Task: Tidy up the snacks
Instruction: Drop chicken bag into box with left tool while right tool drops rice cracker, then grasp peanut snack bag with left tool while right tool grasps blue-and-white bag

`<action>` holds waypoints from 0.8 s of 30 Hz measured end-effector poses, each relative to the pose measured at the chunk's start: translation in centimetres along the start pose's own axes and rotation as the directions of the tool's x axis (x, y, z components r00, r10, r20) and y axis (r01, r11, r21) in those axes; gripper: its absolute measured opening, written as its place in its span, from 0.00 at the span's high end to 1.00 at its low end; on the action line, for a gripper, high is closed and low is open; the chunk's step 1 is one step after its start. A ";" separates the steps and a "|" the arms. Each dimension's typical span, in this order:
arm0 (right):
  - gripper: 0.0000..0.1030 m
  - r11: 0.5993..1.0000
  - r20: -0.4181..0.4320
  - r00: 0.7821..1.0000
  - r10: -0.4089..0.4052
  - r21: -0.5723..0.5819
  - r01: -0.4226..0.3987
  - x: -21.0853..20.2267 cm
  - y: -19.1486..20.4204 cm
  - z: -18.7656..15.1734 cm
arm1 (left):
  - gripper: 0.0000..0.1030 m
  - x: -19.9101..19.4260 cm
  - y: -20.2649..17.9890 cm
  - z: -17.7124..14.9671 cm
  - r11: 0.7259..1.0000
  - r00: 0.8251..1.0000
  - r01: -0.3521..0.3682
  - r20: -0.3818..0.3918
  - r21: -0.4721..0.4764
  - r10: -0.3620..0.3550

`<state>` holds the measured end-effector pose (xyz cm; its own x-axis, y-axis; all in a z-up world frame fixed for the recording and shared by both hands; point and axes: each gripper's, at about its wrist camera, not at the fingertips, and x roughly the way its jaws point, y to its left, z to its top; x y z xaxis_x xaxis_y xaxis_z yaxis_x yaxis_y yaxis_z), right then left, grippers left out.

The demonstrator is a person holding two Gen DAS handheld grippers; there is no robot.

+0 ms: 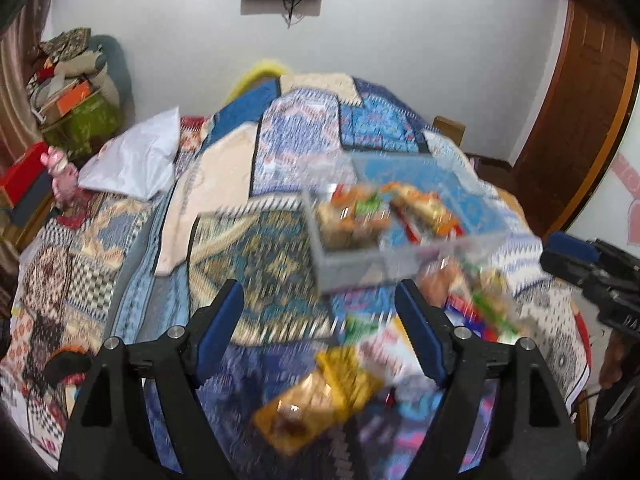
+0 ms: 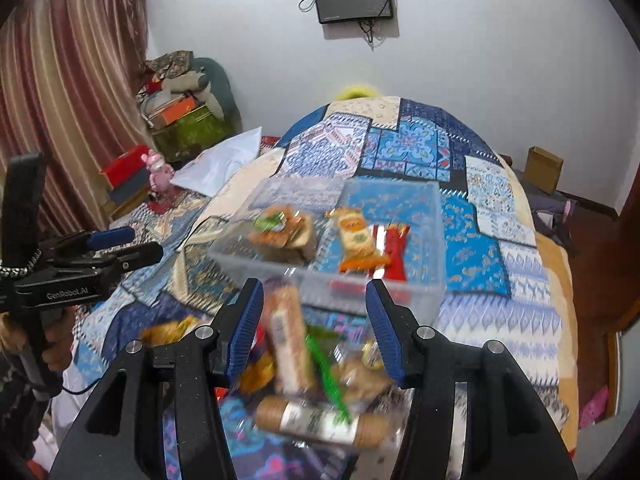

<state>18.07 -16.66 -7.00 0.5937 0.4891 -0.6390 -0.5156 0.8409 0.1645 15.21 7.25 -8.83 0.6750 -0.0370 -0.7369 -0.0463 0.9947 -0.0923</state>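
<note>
Here, both sides hover empty over the patchwork-quilted bed (image 2: 472, 240). Left hand-held gripper (image 1: 320, 328) has its jaws wide, above a yellow-wrapped snack packet (image 1: 320, 396). Right hand-held gripper (image 2: 316, 328) stands part open, nothing clamped, over loose brown biscuit rolls (image 2: 288, 344). Clear rectangular plastic bin (image 2: 432, 280) sits just beyond the pile, probably for short drops; several wrapped snacks (image 2: 356, 240) are inside.

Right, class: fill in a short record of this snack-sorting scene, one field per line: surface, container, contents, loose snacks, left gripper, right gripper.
surface: patchwork bedspread
container: clear plastic box on the bed
contents: several wrapped snacks, including an orange packet
loose snacks: pile in front of the box, with a long biscuit roll and a yellow packet
left gripper: open, holding nothing
right gripper: open above the pile, gripping nothing
</note>
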 end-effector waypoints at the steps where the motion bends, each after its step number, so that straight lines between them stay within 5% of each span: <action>1: 0.52 1.000 -0.005 1.000 0.001 0.000 -0.001 -0.1 0.2 -0.4 | 0.25 0.0 0.3 -0.8 1.000 1.000 -0.001 -0.013 -0.003 0.001; 12: 0.51 0.997 -0.078 0.994 0.072 0.022 -0.070 0.1 2.9 -4.6 | 0.25 0.0 2.5 -7.3 0.999 0.996 -0.026 -0.083 -0.030 0.023; 24: 0.51 0.993 -0.176 0.977 0.120 0.011 -0.120 4.6 5.5 -5.5 | 0.24 3.6 1.8 -8.2 1.000 0.991 0.029 -0.132 0.009 -0.028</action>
<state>14.58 -11.08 -13.21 0.4093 0.5382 -0.7368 -0.5762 0.7786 0.2486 11.55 8.10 -17.16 0.5733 -0.0772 -0.8157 -0.0201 0.9939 -0.1082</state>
